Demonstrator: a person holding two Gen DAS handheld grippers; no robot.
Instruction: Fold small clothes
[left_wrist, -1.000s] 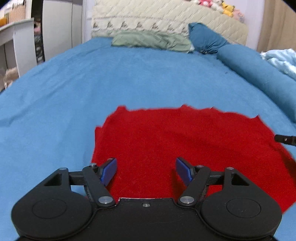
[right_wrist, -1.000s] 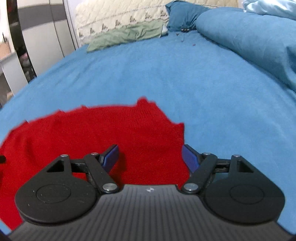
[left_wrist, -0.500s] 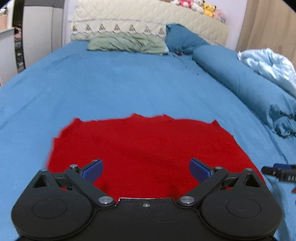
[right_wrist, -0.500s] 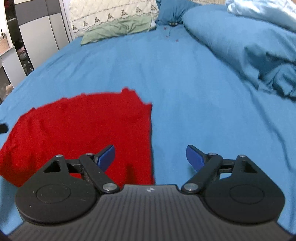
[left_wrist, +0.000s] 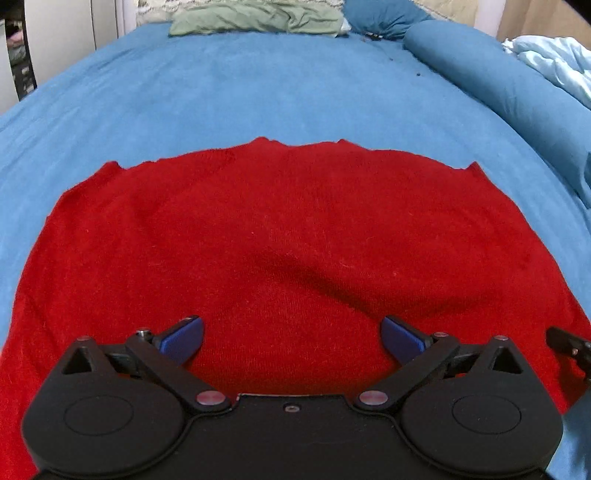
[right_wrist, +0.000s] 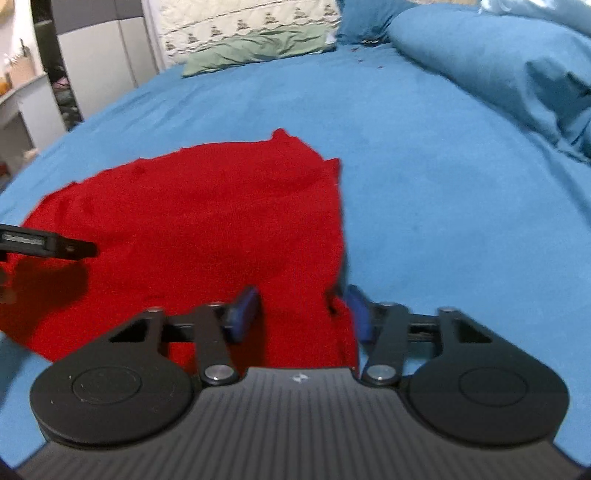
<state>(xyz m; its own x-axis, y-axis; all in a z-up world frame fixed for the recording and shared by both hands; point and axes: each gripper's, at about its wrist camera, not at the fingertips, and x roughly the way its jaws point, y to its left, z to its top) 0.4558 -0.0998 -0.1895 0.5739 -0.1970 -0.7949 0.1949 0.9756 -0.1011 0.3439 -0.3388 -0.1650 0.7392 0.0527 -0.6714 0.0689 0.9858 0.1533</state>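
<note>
One fuzzy red knit garment (left_wrist: 295, 240) lies flat on the blue bedsheet (left_wrist: 258, 92), its long axis running nine to three o'clock. Left gripper (left_wrist: 291, 338) hangs wide open, wider than before. Right gripper (right_wrist: 303, 314) is closing over the garment's right edge, seemingly not yet pinched.

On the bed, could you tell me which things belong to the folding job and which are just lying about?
For the job:
- red sweater
- left claw, open
- right claw, closing over the sweater's edge

Lying about:
- green cloth
- blue bolster
- pale quilt
</note>
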